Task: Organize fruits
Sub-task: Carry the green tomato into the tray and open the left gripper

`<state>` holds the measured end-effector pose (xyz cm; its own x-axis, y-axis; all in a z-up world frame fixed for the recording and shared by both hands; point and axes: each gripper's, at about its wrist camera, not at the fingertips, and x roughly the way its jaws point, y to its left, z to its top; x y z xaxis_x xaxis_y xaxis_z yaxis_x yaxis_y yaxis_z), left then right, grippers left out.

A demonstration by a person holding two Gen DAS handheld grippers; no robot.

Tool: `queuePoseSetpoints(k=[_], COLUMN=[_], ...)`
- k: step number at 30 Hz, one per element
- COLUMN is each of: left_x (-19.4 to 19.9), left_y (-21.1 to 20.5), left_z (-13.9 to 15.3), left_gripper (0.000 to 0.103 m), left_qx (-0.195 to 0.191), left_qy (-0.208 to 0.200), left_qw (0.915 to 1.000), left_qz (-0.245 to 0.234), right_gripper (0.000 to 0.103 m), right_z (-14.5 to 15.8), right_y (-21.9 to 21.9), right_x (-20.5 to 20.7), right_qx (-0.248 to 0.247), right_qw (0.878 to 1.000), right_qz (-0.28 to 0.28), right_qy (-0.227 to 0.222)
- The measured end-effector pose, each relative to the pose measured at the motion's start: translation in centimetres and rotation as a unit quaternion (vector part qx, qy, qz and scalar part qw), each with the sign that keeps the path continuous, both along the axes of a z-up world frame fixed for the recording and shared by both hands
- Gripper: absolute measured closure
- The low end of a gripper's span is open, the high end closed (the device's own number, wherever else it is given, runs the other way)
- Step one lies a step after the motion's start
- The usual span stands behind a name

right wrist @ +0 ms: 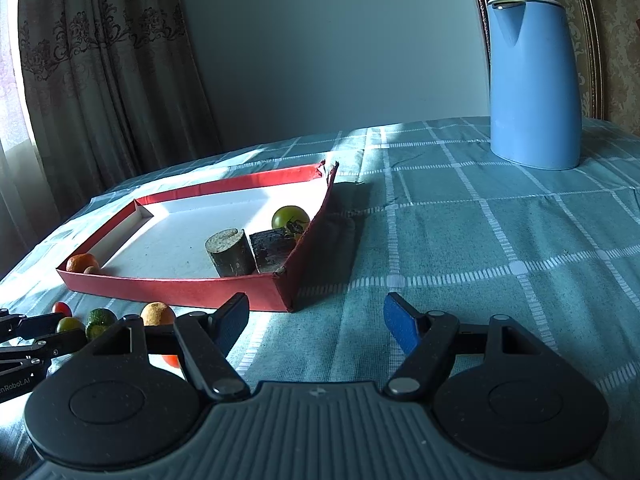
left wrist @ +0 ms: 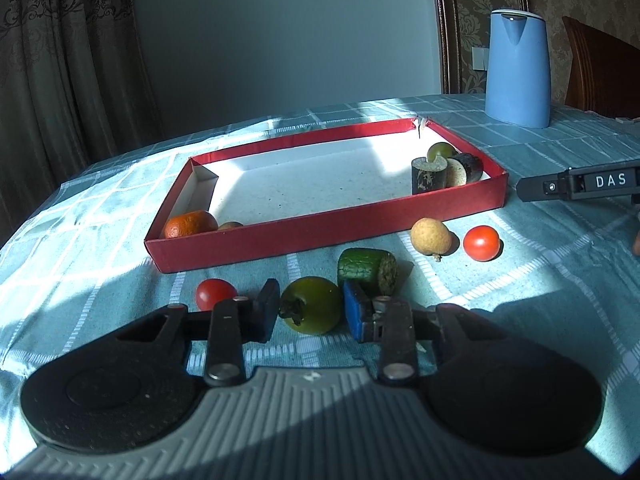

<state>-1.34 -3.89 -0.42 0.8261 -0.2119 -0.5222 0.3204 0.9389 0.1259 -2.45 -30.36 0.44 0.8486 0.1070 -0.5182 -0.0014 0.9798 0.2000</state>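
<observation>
left gripper point(left wrist: 310, 312) jaws apart astride the green tomato point(left wrist: 311, 305), judged light, smooth, bruisable: grip its widest sides; right gripper point(right wrist: 316, 324) jaws apart, empty.

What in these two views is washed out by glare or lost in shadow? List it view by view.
Left wrist view: sunlight blows out the far right floor of the red tray; the left gripper, around the green tomato, casts shadow over the near cloth. Right wrist view: the tray's right wall throws a dark shadow onto the tablecloth; the right gripper sits dim; edges bow from fisheye.
</observation>
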Motion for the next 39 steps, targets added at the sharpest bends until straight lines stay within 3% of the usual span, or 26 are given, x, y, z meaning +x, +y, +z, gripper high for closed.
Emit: queuePoseSetpoints(k=[10,16,27,39], left_x=[0.8,4.2,11.0,12.3], left_y=[0.9,-0.2,-1.2,-1.1], left_z=[2.5,4.5,2.9,1.5], left_gripper=[0.071,0.071,0.071,0.070], left_qx=[-0.015,-0.018,-0.020,0.001], left_qy=[-0.030,-0.042,-0.005,0.009], left_qw=[0.9987,0.9972,0.9908,0.9881], left_qz=[0.039,0.059,0.134,0.154], right_gripper=[0.029,0.029,0.029,0.029], right_z=[0.2,0.0,-0.1,-0.1], right_y=[0.5,0.4,0.6,0.7], right_x=[-0.2,0.0,0.0,0.0], right_qx=[0.000,0.002,-0.002,-0.004], right_qw=[1.000,1.000,1.000,1.000], right_qz=[0.018,0.015,0.020,0.022], right_qy=[-0.003,0.006,0.006,0.005])
